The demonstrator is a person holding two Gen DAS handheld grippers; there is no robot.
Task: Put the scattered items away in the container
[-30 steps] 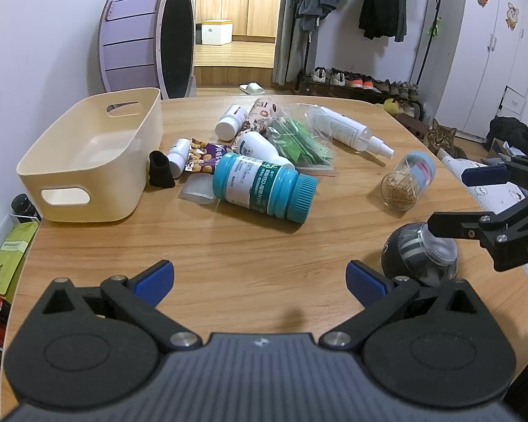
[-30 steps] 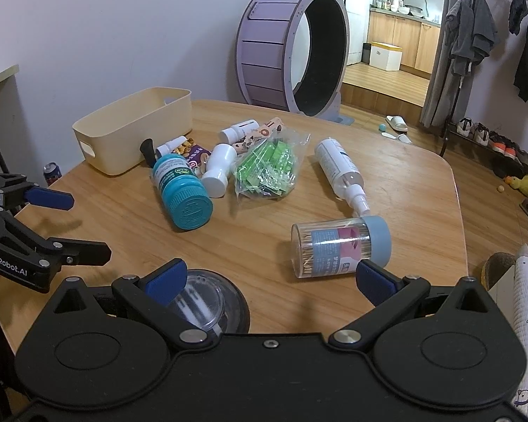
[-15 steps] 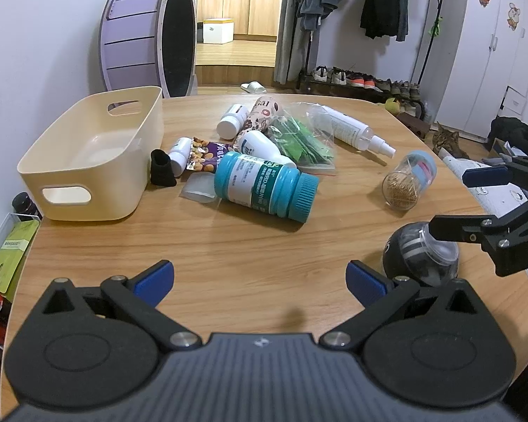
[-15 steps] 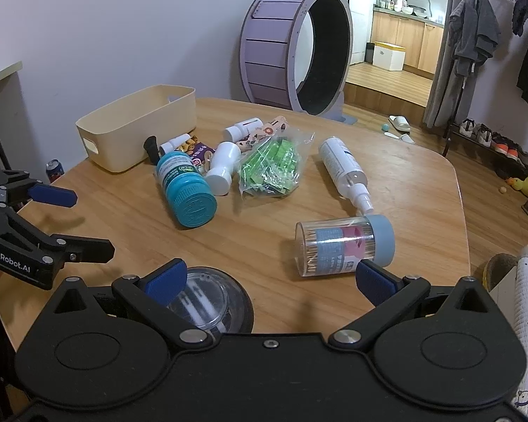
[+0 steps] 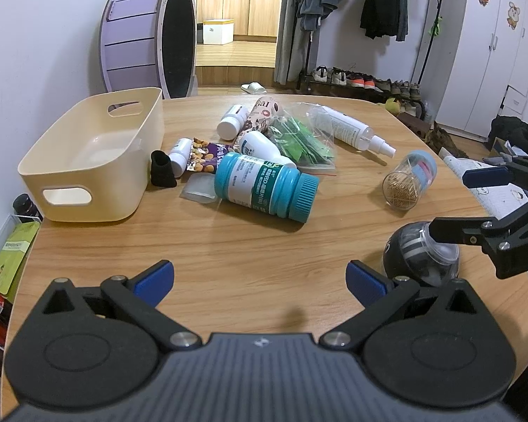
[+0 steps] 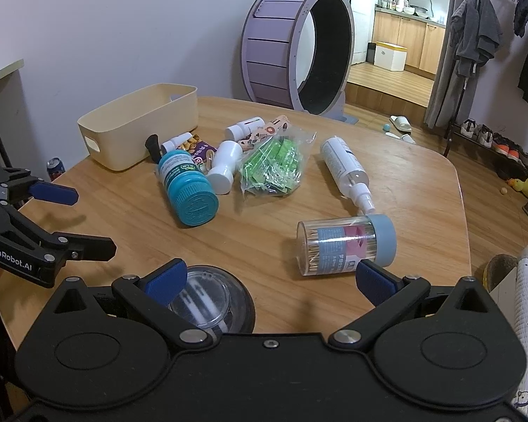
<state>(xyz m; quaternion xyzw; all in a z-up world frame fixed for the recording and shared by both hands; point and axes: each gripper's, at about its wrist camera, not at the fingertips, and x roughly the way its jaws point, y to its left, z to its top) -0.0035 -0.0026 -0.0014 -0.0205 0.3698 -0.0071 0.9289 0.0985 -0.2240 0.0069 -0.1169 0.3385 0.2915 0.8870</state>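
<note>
- The left tongs (image 5: 259,277) hang wide apart over bare wood at the near edge of the worktop (image 5: 228,246), holding nothing.
- The right tongs (image 6: 270,276) are also spread wide and empty — the left blue pad (image 6: 167,279) sits over the clear lid of a round black jar (image 6: 216,304); whether it touches the lid cannot be told.
- Just ahead of the right tongs lies a clear toothpick jar (image 6: 346,244) with a blue cap, on its side.
- Farther out, a teal pill bottle (image 5: 265,186) lies on its side in front of the heap: a white bottle (image 5: 260,147), a bag of green packets (image 5: 302,139), a nut snack packet (image 5: 205,156), a white spray bottle (image 5: 351,130).
- The cream plastic basket (image 5: 88,197) stands at the left of the worktop — its visible inside is bare, and a small black cap (image 5: 161,170) lies just beside it.
</note>
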